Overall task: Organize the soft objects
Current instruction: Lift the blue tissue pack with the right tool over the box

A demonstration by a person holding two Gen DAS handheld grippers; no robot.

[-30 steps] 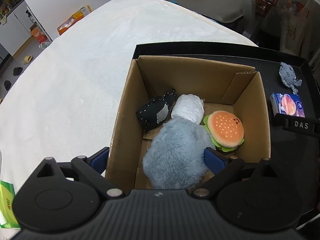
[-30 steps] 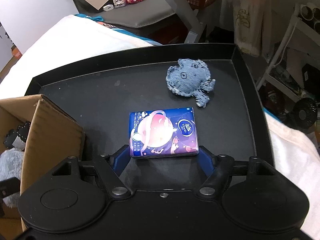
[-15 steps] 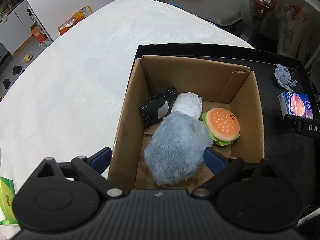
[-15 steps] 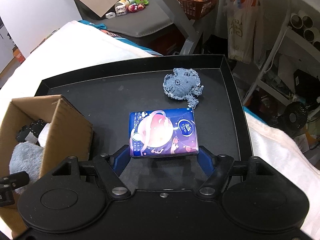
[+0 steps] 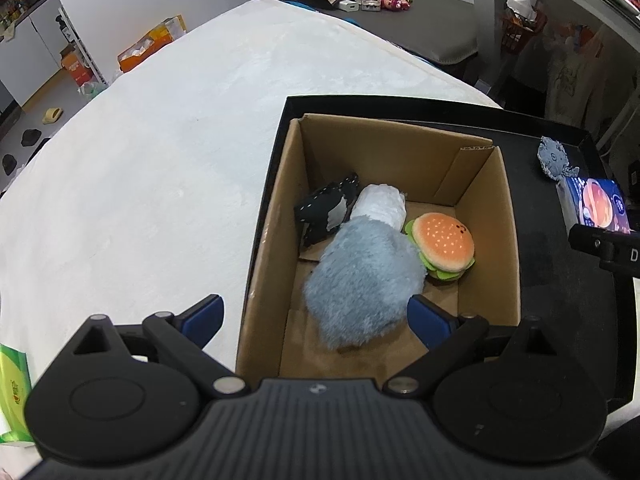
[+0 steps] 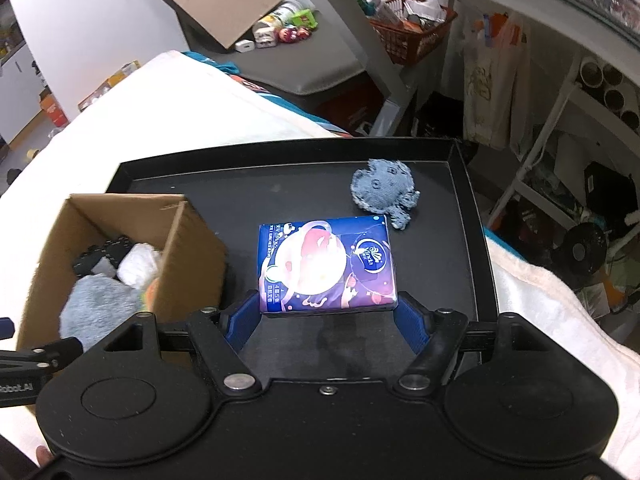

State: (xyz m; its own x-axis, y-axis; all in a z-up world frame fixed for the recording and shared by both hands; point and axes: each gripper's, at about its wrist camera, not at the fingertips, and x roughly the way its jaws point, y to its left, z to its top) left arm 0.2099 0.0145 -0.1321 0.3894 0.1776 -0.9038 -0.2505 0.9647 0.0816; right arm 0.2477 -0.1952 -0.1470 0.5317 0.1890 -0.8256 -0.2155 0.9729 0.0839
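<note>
A cardboard box [image 5: 504, 216] stands on a black tray [image 6: 248, 160]. In it lie a fluffy blue-grey plush [image 5: 360, 276], a burger plush [image 5: 442, 246], a white soft bundle [image 5: 380, 208] and a dark stitched toy [image 5: 326, 210]. My left gripper [image 5: 316, 316] is open and empty, raised above the box's near edge. My right gripper [image 6: 326, 316] is shut on a blue tissue pack [image 6: 326, 264], held above the tray right of the box [image 6: 188, 256]. A denim plush [image 6: 384, 188] lies on the tray beyond the pack; it also shows in the left wrist view [image 5: 554, 158].
The tray sits on a white padded surface [image 5: 160, 160]. A green packet [image 5: 14, 392] lies at the left edge. Shelving, an orange basket [image 6: 412, 36] and floor clutter stand beyond the tray.
My right gripper has risen with the tissue pack, lifting it off the tray and bringing the box into view. My left gripper has pulled up and back from the box, leaving the blue-grey plush inside.
</note>
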